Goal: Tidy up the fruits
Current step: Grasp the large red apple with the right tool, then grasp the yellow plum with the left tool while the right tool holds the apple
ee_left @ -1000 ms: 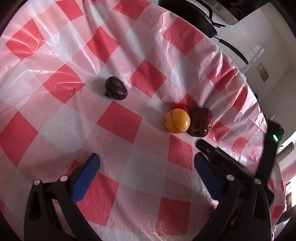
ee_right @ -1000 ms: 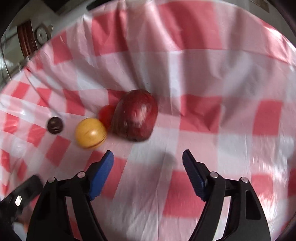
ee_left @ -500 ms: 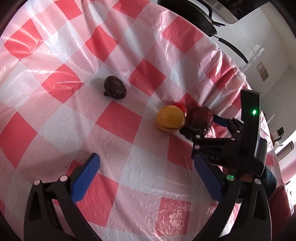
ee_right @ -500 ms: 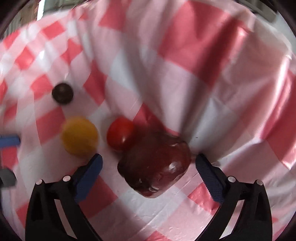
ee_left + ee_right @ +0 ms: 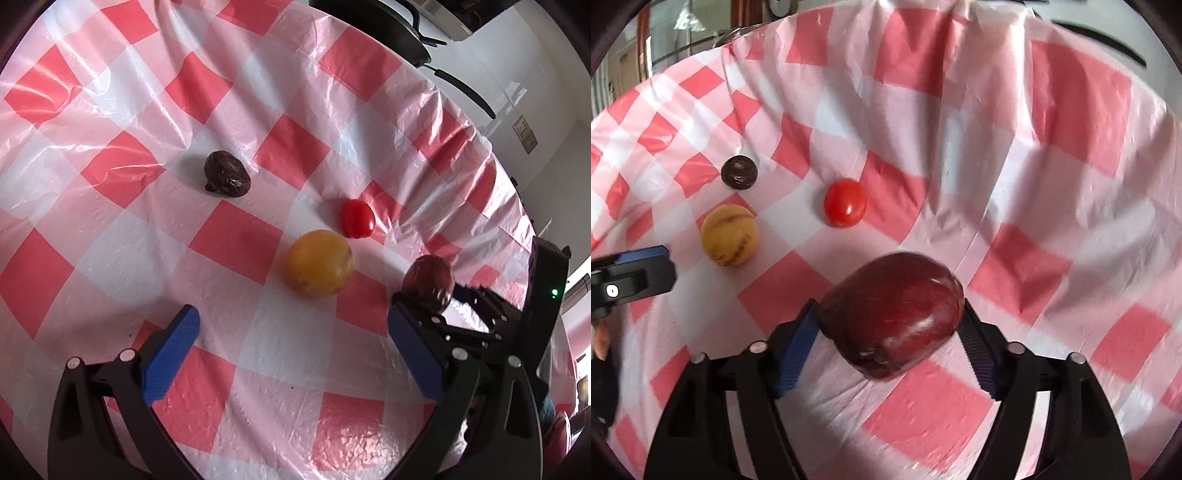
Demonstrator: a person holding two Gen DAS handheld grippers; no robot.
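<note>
My right fingers [image 5: 890,332] are closing on the dark red apple [image 5: 892,317], their blue pads pressed against both its sides, and it sits just above the red-and-white checked cloth [image 5: 1071,110] that covers the counter. My left fingers [image 5: 291,350] stand wide apart with nothing between them, hovering over the cloth near the yellow fruit [image 5: 319,263]; the small red tomato [image 5: 357,218] lies just beyond it and the wrinkled dark fruit [image 5: 227,174] lies well apart, farther back to the left. I can read no label, brand or writing on any fruit or on the cloth.
</note>
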